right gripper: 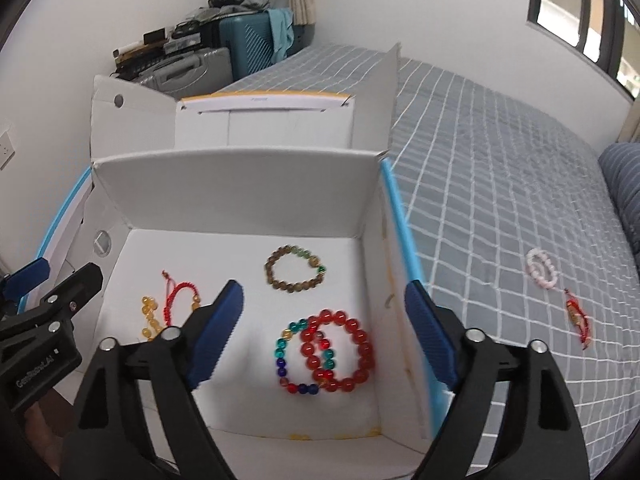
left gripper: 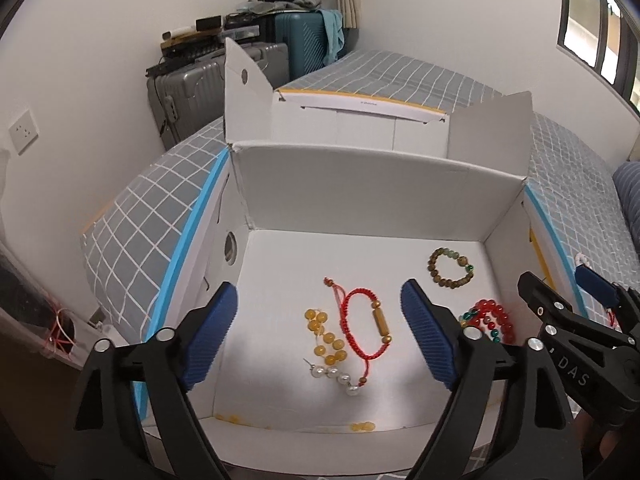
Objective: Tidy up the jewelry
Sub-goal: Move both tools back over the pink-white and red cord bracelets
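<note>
An open white cardboard box (left gripper: 360, 188) (right gripper: 240, 192) stands on the bed. Inside lie a red cord bracelet (left gripper: 362, 330), yellow beads (left gripper: 326, 338), a pearl strand (left gripper: 336, 378), a brown bead bracelet (left gripper: 451, 268) (right gripper: 295, 267), a red bead bracelet (right gripper: 340, 350) and a multicolour bead bracelet (right gripper: 294, 354). My left gripper (left gripper: 320, 338) is open and empty above the box's left half. My right gripper (right gripper: 324, 330) is open and empty above the right half. On the bedspread to the right lie a pink bead bracelet (right gripper: 542, 269) and a red cord bracelet (right gripper: 578, 318).
The bed has a grey checked cover (right gripper: 500, 168). The box lid flaps (left gripper: 248, 96) stand up behind it. Suitcases (left gripper: 192, 84) with clutter stand by the far wall. A blue striped pillow (right gripper: 624, 184) lies at the right edge.
</note>
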The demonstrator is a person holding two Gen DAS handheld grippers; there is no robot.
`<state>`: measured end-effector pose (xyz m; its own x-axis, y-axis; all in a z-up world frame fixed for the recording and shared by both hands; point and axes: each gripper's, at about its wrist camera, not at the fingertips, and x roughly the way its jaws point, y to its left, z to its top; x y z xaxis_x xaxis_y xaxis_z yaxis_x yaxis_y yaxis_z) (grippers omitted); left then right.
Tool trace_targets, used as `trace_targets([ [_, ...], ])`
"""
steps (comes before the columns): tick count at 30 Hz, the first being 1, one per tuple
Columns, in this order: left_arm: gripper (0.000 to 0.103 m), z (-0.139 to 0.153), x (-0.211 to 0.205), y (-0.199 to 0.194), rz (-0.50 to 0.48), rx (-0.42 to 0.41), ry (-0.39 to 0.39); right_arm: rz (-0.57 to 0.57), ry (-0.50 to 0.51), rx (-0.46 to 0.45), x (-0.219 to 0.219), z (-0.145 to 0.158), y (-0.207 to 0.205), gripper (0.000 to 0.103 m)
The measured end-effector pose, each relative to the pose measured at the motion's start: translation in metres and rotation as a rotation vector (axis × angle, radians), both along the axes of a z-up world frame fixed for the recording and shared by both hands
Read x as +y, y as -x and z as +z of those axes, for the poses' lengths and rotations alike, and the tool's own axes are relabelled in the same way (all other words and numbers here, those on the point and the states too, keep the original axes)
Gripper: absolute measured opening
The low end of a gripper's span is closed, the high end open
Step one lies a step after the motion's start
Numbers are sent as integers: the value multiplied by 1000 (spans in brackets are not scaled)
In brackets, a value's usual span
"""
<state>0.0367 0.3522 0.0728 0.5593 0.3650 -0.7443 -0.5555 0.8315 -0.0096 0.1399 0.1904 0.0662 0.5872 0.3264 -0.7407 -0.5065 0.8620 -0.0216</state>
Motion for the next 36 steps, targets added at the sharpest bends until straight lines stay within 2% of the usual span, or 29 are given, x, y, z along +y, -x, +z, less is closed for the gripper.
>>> trace_targets([
  [9,97,13,-31,-11,-41,-45,-25,-46,-23,-56,-38,17,-3,91],
  [12,97,17,-47,-17,-73,-50,-40,-77,-32,-66,-57,22,-7,93],
  [19,97,21,-81,-32,-134,-74,-34,-144,-8,-69,-99,24,-16,93],
  [36,97,8,-184,-81,-334,-73,14,-354,19,-33,-231,18,-38,93],
])
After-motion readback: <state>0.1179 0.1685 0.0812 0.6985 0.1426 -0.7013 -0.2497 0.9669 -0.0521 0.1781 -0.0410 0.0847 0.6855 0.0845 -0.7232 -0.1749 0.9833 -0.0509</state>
